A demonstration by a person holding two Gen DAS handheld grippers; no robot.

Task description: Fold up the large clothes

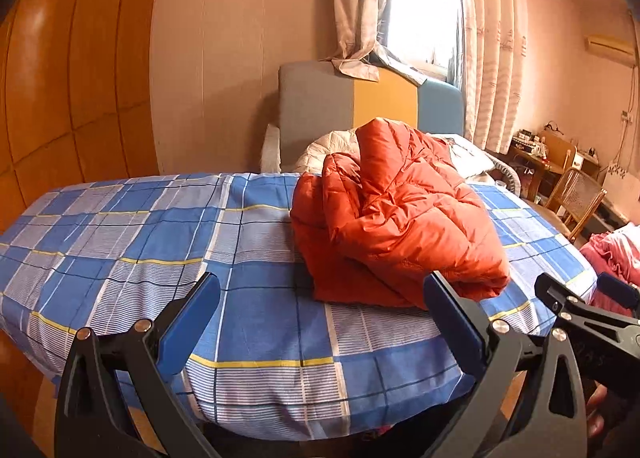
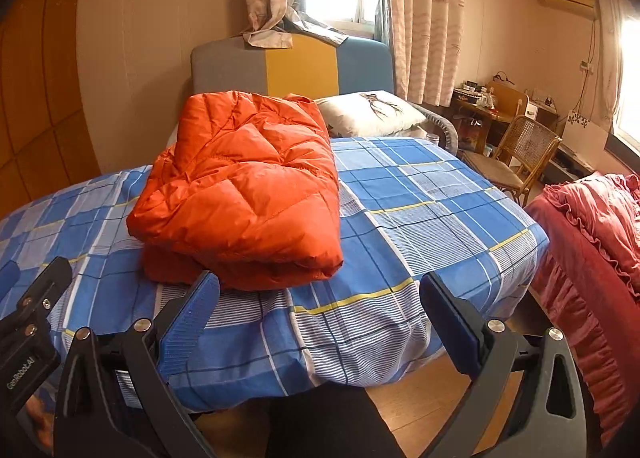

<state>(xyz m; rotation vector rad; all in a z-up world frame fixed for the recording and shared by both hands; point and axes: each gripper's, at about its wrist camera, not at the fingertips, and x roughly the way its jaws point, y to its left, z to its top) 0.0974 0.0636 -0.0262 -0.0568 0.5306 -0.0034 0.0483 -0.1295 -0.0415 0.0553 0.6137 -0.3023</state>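
Observation:
An orange puffer jacket (image 1: 396, 218) (image 2: 244, 194) lies folded into a thick bundle on the blue checked bed sheet (image 1: 120, 242) (image 2: 420, 198). My left gripper (image 1: 322, 294) hangs open over the bed's near end, its right finger just in front of the bundle's near corner, nothing held. My right gripper (image 2: 320, 294) is open too, just short of the bundle's near edge, its left finger close to the fabric. Each view catches the other gripper at its side: the right gripper (image 1: 580, 306) and the left gripper (image 2: 36, 290).
A white pillow (image 2: 372, 112) and a grey, yellow and blue headboard (image 2: 296, 66) sit at the bed's far end. A wicker chair (image 2: 516, 154) and a cluttered desk (image 2: 488, 102) stand at right, with red ruffled bedding (image 2: 592, 226) beside the bed. Wooden panelling (image 1: 60, 98) lines the left.

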